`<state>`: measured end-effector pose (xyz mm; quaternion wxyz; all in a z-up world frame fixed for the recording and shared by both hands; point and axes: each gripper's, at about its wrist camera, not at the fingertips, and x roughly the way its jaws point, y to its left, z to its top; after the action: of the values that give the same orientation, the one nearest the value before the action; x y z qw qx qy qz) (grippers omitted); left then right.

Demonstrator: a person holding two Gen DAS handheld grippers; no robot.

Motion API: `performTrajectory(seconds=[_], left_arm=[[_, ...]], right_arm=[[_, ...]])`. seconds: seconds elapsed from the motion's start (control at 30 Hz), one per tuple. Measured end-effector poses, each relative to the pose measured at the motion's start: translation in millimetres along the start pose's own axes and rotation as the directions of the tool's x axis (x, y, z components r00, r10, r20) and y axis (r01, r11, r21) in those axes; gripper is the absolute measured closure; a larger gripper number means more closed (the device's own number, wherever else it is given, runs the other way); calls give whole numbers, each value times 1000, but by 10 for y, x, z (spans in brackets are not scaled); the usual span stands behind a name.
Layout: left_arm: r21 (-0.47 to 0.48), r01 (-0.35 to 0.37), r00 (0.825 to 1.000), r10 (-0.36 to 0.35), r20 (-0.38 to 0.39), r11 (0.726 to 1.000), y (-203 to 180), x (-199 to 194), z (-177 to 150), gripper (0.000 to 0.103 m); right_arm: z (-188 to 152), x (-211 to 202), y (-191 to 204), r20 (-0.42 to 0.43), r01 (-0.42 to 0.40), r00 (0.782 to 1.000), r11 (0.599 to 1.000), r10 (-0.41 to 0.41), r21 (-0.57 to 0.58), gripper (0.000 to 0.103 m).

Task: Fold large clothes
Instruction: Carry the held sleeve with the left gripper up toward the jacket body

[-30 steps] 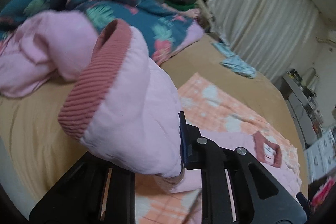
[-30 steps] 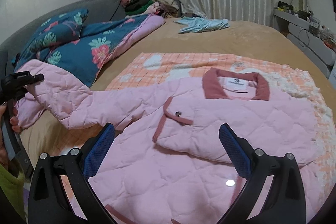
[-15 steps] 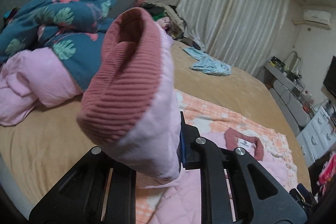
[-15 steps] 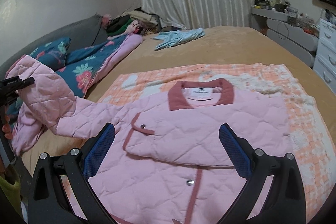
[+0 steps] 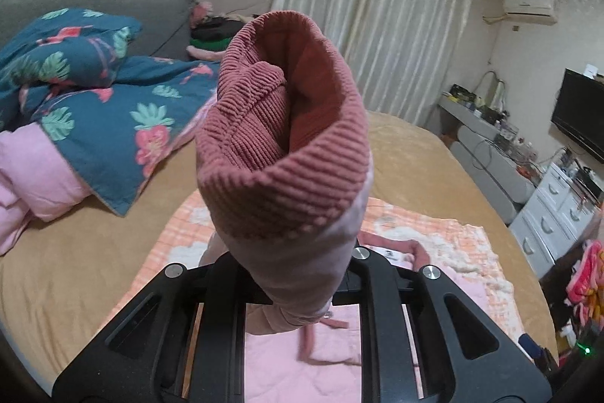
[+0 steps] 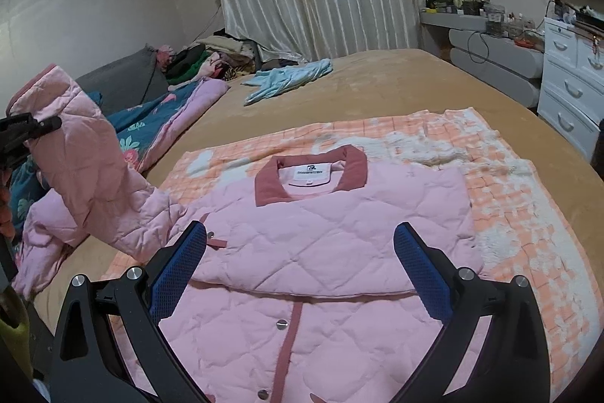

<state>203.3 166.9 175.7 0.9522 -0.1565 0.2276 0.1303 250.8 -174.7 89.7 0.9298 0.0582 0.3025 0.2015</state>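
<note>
Left wrist view: left gripper [image 5: 298,293] jaws pinching sleeve [image 5: 287,153], lifted higher than before; jacket [image 6: 321,252] flat on bed [image 6: 396,82]. Right gripper [image 6: 302,263] jaws spread, hovering over jacket.

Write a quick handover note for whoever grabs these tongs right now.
Left tongs: shut on the jacket's sleeve, near its ribbed cuff, held up beside the bed.
Right tongs: open, empty, over the pink quilted jacket.
Jacket lies front-up on the orange checked blanket.
Done: other sleeve already folded across the chest.
Left: lay the held sleeve across, then fold the body.
</note>
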Motion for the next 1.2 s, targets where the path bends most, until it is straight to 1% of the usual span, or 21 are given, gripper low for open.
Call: performTrajectory(seconds=[0.17,0.37,0.6,0.7,1.0,1.2], left_arm=[[23,49,999,-49,-15,999,-305,108,-16,94],[56,102,994,-100,-39,993,-648,225,-74,94],[98,138,989,-131,-74,986,-971,388,-213,94],[115,151,986,-140,-92,982,-1086,459,-295,94],[150,211,969,-186,-161,966,-1403,673,-609,94],[229,235,954,-179,-238,945,-1686,864,-961,94]], right_arm=[[31,-63,-147,15,27,1000,1000,-27,-6,4],[42,-159,-380,39,29,999,999,-31,39,4],[-1,-206,-590,47,67,996,996,-70,59,4],[-29,-216,-685,45,84,995,994,-87,66,4],[-109,-207,-976,31,112,993,987,-116,116,4],[-167,-202,-1175,24,137,989,976,-143,169,4]])
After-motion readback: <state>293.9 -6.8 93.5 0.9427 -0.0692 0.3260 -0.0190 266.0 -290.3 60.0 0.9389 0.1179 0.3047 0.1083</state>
